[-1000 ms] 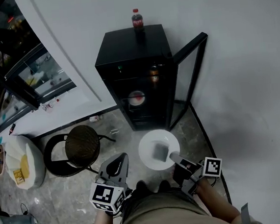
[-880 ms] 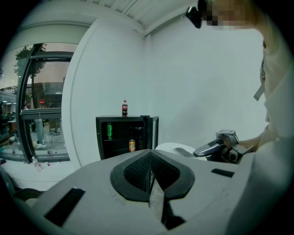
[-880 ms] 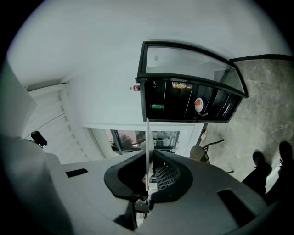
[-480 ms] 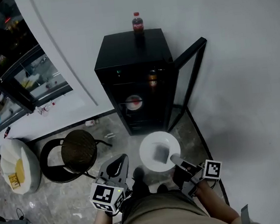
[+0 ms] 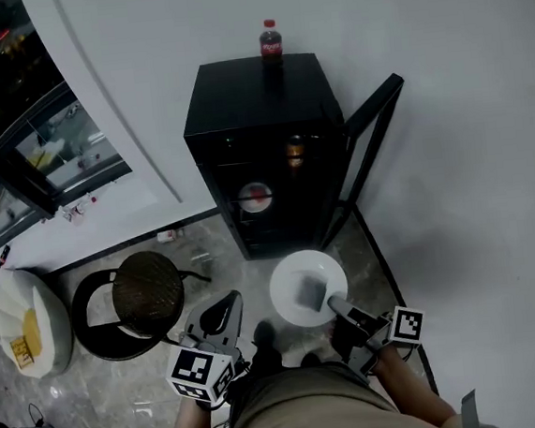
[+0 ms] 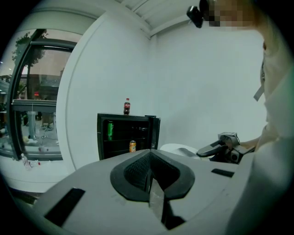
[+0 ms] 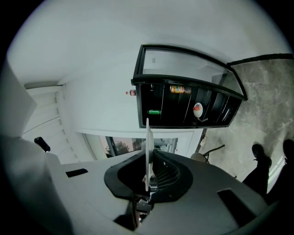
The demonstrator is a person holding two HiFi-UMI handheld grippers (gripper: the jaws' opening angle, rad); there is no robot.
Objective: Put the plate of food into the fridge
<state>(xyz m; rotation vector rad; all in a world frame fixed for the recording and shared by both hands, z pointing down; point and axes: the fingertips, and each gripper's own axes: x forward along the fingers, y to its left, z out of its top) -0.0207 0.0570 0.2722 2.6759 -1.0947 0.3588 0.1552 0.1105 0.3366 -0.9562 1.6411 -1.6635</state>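
White plate of food [image 5: 286, 274] held just in front of the open black fridge [image 5: 263, 115], rim pinched between right gripper [image 5: 340, 307] fingers, left gripper [image 5: 222, 309] fingers pressed together, empty, bottle [image 5: 271, 41] atop the fridge

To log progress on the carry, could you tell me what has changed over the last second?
The person seems to have edged toward the fridge, which looks slightly larger; the stool slid a little left in the head view. Unchanged: right tongs clamp the plate at its rim, left tongs shut and empty, fridge door open.
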